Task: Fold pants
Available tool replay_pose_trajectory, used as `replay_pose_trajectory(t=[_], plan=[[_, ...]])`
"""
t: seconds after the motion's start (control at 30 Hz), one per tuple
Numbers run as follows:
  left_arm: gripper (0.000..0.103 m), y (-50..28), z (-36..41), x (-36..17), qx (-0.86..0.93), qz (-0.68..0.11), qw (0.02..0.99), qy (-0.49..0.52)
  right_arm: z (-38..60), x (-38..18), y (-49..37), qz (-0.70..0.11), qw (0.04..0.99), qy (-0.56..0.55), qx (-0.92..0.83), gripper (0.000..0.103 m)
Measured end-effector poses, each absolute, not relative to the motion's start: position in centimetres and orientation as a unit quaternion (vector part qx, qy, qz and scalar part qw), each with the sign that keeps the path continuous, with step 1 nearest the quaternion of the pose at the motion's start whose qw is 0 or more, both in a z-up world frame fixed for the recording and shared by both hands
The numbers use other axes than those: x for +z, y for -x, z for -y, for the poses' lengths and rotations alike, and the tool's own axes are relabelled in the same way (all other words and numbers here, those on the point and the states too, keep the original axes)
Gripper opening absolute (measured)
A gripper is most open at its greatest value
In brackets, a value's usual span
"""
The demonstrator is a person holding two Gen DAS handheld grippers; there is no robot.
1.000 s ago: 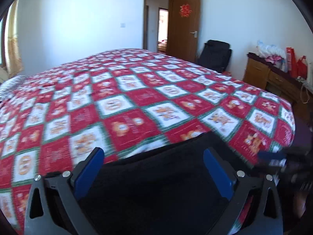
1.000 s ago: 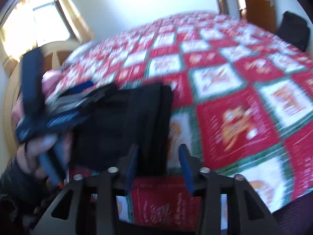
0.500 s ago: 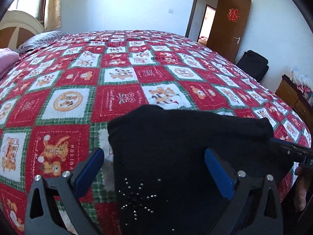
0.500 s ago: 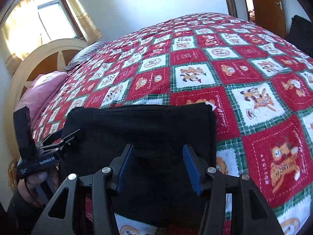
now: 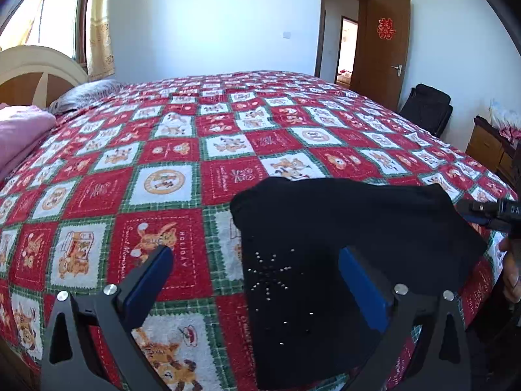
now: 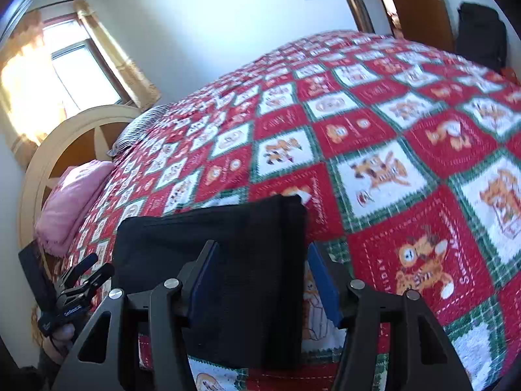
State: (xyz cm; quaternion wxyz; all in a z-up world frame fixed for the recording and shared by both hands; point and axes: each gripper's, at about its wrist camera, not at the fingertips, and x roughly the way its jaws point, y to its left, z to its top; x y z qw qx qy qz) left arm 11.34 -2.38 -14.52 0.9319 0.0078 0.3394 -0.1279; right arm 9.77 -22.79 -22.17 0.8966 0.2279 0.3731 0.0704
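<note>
The black pants [image 5: 342, 244] lie folded in a flat rectangle near the front edge of the bed, with small silver studs on top. They also show in the right wrist view [image 6: 228, 254]. My left gripper [image 5: 257, 277] is open and empty, above the pants' left part. My right gripper [image 6: 260, 277] is open and empty, over the pants' right edge. In the left wrist view the right gripper [image 5: 488, 215] sits at the pants' right end. In the right wrist view the left gripper [image 6: 75, 286] sits at their left end.
The bed carries a red, white and green checked blanket [image 5: 228, 150]. A pink pillow [image 6: 71, 205] and a headboard [image 6: 65, 143] are at the left. A door [image 5: 381, 49], a black chair [image 5: 426, 107] and a wooden dresser [image 5: 491, 150] stand at the right.
Both grippers have pulled back and tilted up from the pants. The pants now lie still and folded on the blanket. The left view has shifted left, showing more blanket beside the pants.
</note>
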Motion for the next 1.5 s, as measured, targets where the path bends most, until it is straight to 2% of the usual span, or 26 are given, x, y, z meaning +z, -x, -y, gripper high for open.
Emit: replay_pose_trajectory(t=[0.17, 0.3, 0.77, 0.83, 0.97, 1.0, 1.07, 1.1, 1.13, 1.3, 1.4, 1.5], plan=[[0.103, -12.2, 2.5, -16.2, -0.133, -0.361, 0.923, 0.004, 22.6, -24.2, -10.7, -0.407, 0.879, -0.237, 0.073, 0.059], [0.103, -12.8, 2.3, -17.7, -0.140, -0.373, 0.917, 0.020, 22.4, -24.8, -10.7, -0.405, 0.883, -0.228, 0.068, 0.059], [0.103, -13.1, 2.6, -18.1, -0.147, -0.356, 0.923, 0.013, 21.2, -24.9, -10.9, -0.390, 0.893, -0.212, 0.080, 0.058], [0.103, -13.0, 2.5, -18.0, -0.150, -0.355, 0.922, 0.017, 21.3, -24.8, -10.9, -0.389, 0.893, -0.213, 0.081, 0.055], [0.102, -12.9, 1.9, -18.0, -0.166, -0.350, 0.921, 0.038, 21.7, -24.8, -10.8, -0.386, 0.887, -0.233, 0.095, 0.037], [0.099, -12.8, 1.7, -17.9, -0.171, -0.346, 0.922, 0.042, 21.6, -24.7, -10.8, -0.387, 0.887, -0.233, 0.096, 0.036], [0.076, -12.6, 1.6, -17.8, -0.186, -0.340, 0.920, 0.050, 21.4, -24.6, -10.6, -0.386, 0.888, -0.230, 0.100, 0.031], [0.069, -12.5, 1.5, -17.7, -0.199, -0.339, 0.918, 0.056, 21.4, -24.5, -10.5, -0.384, 0.889, -0.229, 0.102, 0.030], [0.054, -12.5, 1.5, -17.7, -0.213, -0.339, 0.914, 0.064, 21.2, -24.2, -10.4, -0.381, 0.891, -0.225, 0.105, 0.027], [0.041, -12.6, 1.3, -17.7, -0.229, -0.339, 0.909, 0.081, 20.5, -22.9, -9.6, -0.367, 0.898, -0.210, 0.122, 0.025], [0.021, -12.6, 0.6, -17.5, -0.239, -0.338, 0.905, 0.102, 20.3, -22.4, -9.4, -0.362, 0.899, -0.208, 0.128, 0.025], [0.017, -12.3, 0.3, -17.1, -0.243, -0.335, 0.904, 0.111, 20.0, -21.6, -9.2, -0.356, 0.902, -0.204, 0.133, 0.025]])
